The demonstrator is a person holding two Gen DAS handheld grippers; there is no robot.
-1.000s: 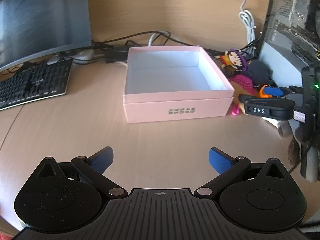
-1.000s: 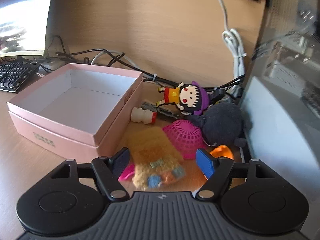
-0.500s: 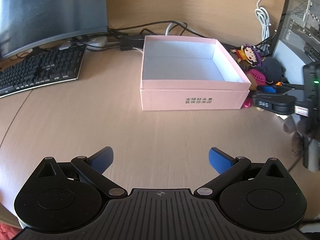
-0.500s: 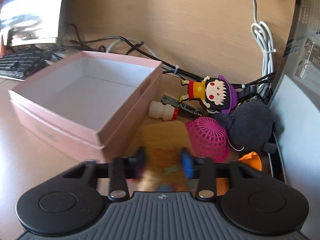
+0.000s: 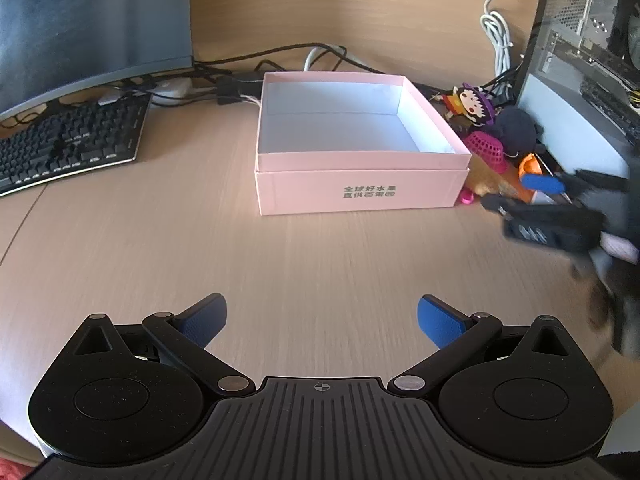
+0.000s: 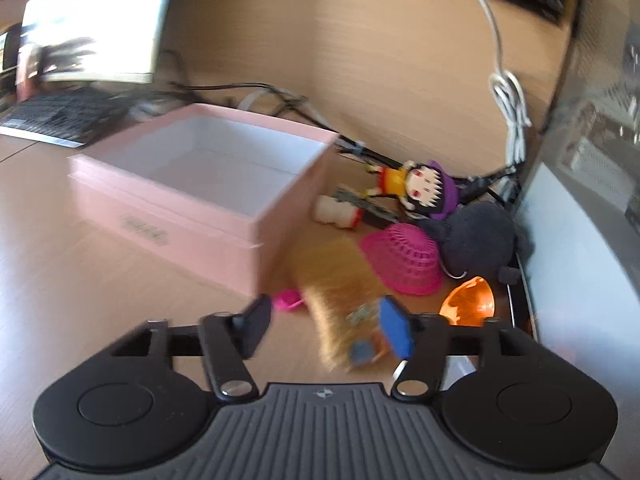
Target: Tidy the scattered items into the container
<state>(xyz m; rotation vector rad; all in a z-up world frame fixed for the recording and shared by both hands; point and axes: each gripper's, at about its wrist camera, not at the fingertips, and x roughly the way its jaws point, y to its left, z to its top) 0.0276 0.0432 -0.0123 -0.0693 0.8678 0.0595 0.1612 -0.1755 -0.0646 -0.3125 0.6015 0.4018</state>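
Note:
An empty pink box point(image 5: 360, 158) stands in the middle of the desk. My left gripper point(image 5: 320, 320) hovers open over bare desk in front of it. Right of the box lie a fuzzy tan toy point(image 6: 336, 276), a pink mesh basket point(image 6: 404, 258), a grey plush ball point(image 6: 480, 236), an orange funnel point(image 6: 470, 298), a cartoon doll point(image 6: 420, 188), a small white bottle point(image 6: 336, 212) and a small pink piece point(image 6: 286, 300). My right gripper point(image 6: 326, 324) is low over the tan toy. Its jaws are opening, and the toy lies between them against the right finger, clear of the left one.
A black keyboard point(image 5: 68, 140) and a monitor point(image 5: 88, 20) sit at the left. Dark cables point(image 5: 280, 64) run behind the box. A computer case point(image 5: 592, 60) walls off the right side, with a white cable point(image 6: 508, 92) hanging beside it.
The right jaws closed narrow over the tan toy half a second ago and have spread again; the view has tilted and pulled back a little. The left gripper stays open and almost still.

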